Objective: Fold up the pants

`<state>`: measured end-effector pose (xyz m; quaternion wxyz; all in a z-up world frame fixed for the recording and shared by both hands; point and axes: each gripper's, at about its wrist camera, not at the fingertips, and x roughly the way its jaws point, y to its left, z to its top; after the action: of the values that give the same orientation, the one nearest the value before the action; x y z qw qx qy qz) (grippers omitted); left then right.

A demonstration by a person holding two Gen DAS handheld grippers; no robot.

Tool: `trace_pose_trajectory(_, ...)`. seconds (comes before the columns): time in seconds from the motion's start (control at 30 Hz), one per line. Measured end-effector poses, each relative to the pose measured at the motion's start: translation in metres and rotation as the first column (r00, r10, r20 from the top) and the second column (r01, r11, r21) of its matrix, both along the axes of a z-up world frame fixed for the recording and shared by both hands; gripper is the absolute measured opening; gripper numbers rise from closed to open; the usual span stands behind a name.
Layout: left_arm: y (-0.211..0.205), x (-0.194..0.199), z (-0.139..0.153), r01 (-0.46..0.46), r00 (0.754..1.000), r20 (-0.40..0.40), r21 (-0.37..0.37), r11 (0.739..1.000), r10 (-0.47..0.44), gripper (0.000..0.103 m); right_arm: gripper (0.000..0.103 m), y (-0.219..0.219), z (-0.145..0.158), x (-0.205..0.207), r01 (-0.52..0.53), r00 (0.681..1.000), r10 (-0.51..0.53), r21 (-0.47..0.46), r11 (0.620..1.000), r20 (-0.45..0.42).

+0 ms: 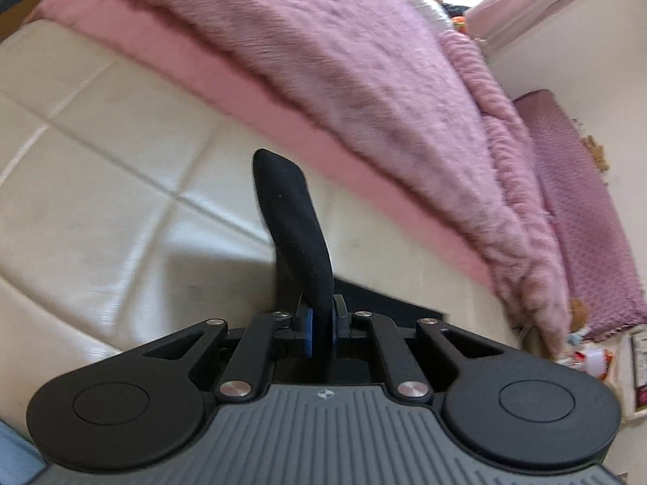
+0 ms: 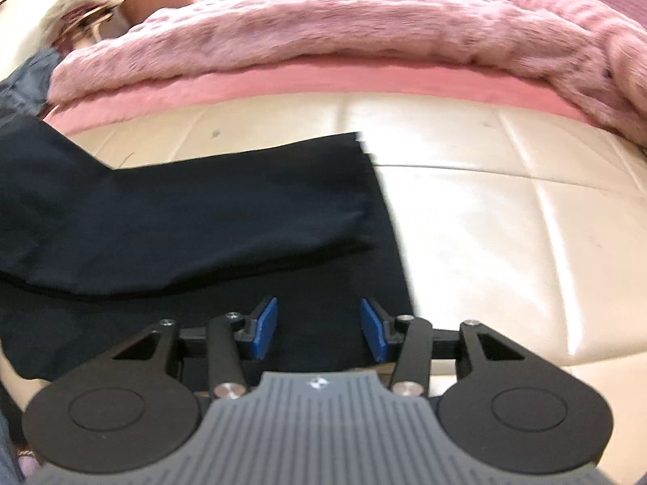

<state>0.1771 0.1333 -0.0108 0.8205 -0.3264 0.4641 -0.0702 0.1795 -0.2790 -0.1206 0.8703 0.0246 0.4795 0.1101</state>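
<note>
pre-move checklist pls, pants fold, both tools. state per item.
1. Left tool shut on the black fabric pants: ok, a fold of cloth is pinched between the blue pads.
2. Right tool open: ok, pads apart, nothing between them.
3. Right tool over the pants: ok; contact with the cloth: cannot tell.
4. Pants flat: not ok, one layer lies folded over another.
5. Cream quilted leather surface to the right of the pants bare: ok.
6. Fluffy pink blanket apart from the pants: ok in the right wrist view.
</note>
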Motion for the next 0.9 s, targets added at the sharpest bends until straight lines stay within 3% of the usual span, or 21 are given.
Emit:
trace_pose_trajectory(0.23,-0.078,0.018,0.021,0.044,0.999,0.029,-0.032,0.999,-0.044,0.008,0.043,-0.046,0.0,0.002,0.105,0.994,-0.106,0.042,0.994,0.016)
trace_pose_trajectory(0.4,-0.143,0.033,0.017,0.119,0.993,0.007,-0.019,0.993,-0.118,0.008,0.025,-0.069,-0.012,0.001,0.151,0.988,-0.148,0.155,0.976,-0.03)
trace_pose_trajectory(0.53,-0.19,0.048,0.004,0.161,0.986,-0.036,-0.002,0.987,-0.161,0.008,0.015,-0.072,-0.018,0.001,0.143,0.99,-0.138,0.205,0.968,-0.042)
trace_pose_trajectory(0.9,-0.263,0.087,-0.07,0.23,0.954,-0.199,0.005,0.973,-0.225,0.008,0.015,-0.068,-0.028,0.006,0.12,0.993,-0.114,0.223,0.967,-0.039)
